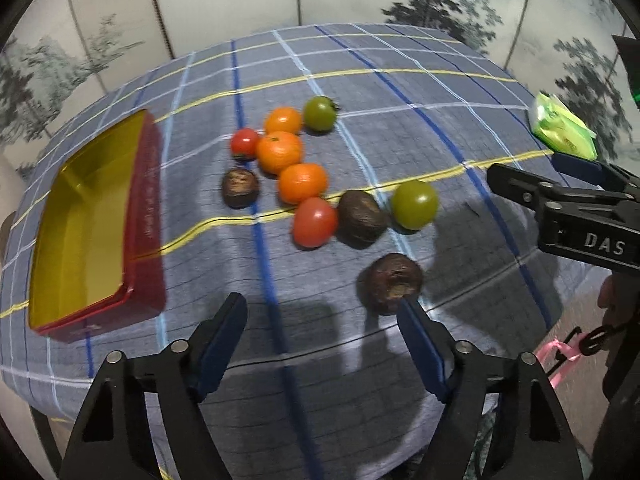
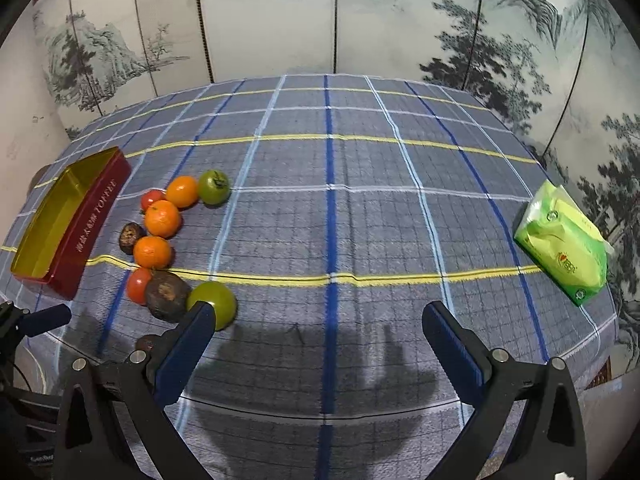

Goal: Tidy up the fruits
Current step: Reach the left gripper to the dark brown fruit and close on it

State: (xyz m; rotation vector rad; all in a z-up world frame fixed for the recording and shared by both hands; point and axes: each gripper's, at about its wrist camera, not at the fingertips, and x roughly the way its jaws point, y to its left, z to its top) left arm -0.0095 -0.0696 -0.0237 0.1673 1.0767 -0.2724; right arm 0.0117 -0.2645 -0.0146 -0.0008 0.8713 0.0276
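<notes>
Your left gripper [image 1: 322, 322] and right gripper [image 2: 318, 326] are both spread, holding nothing. The dark fruit [image 1: 395, 282] nearest the left gripper (just beside its right finger) may roll away from the red tin [image 1: 146, 216] if you bump it.

Three oranges [image 1: 279, 151], two red tomatoes [image 1: 314, 222], two green tomatoes [image 1: 414, 204], three dark wrinkled fruits [image 1: 362, 219], clustered loose on the counter [image 2: 360, 208], open red tin [image 1: 144, 216] just left
</notes>
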